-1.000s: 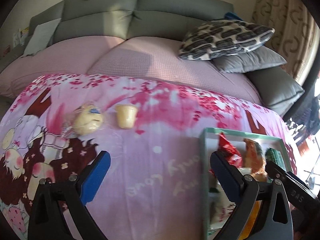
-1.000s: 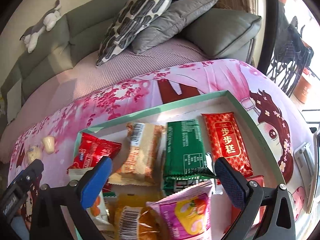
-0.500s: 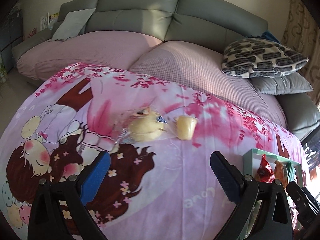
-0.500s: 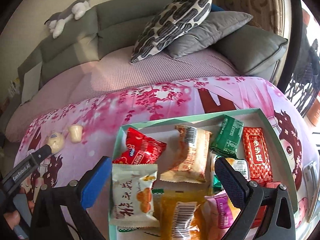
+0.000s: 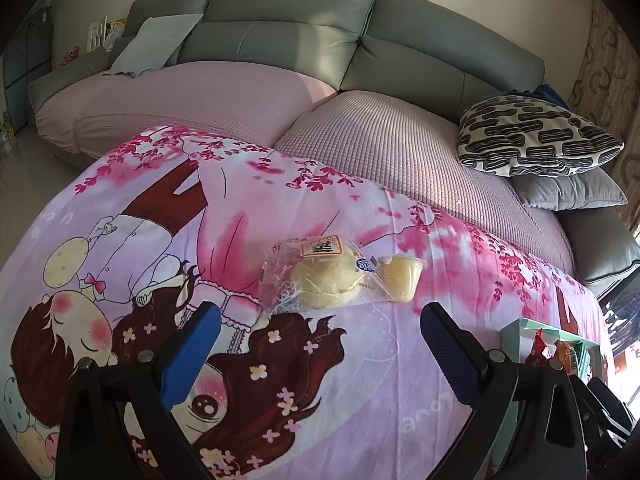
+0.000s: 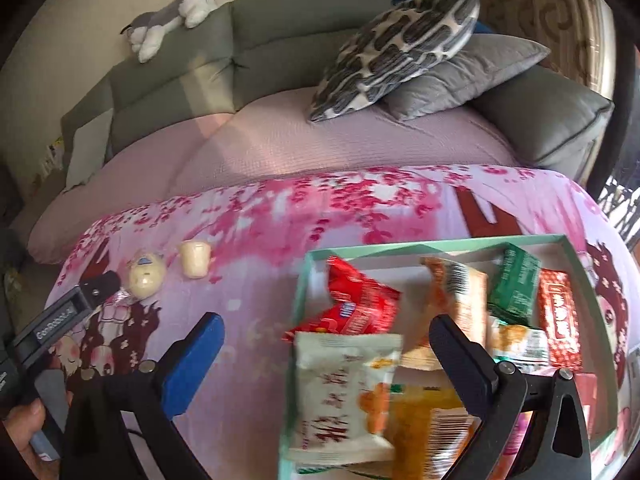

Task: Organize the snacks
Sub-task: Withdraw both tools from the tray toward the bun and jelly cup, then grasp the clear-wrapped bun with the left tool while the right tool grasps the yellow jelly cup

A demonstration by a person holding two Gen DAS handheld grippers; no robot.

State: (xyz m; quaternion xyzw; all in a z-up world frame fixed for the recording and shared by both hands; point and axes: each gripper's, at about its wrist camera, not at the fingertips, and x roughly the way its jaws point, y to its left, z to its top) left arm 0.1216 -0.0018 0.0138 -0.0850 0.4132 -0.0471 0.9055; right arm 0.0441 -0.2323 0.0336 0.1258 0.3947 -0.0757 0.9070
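Blanket (image 5: 360, 380): bun (image 5: 326, 282) ahead of left claw (image 5: 320, 354)

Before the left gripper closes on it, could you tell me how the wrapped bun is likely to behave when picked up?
The wrapped bun looks soft and rounded, so it would probably squash rather than resist. Its clear, loose wrapper may crinkle and slide between the pads. It appears to touch the small pudding cup, so lifting it could nudge or tip that cup.

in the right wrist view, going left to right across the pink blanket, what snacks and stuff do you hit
left gripper → bagged bun → jelly cup → tray rim → red packet → green packet → red bar packet
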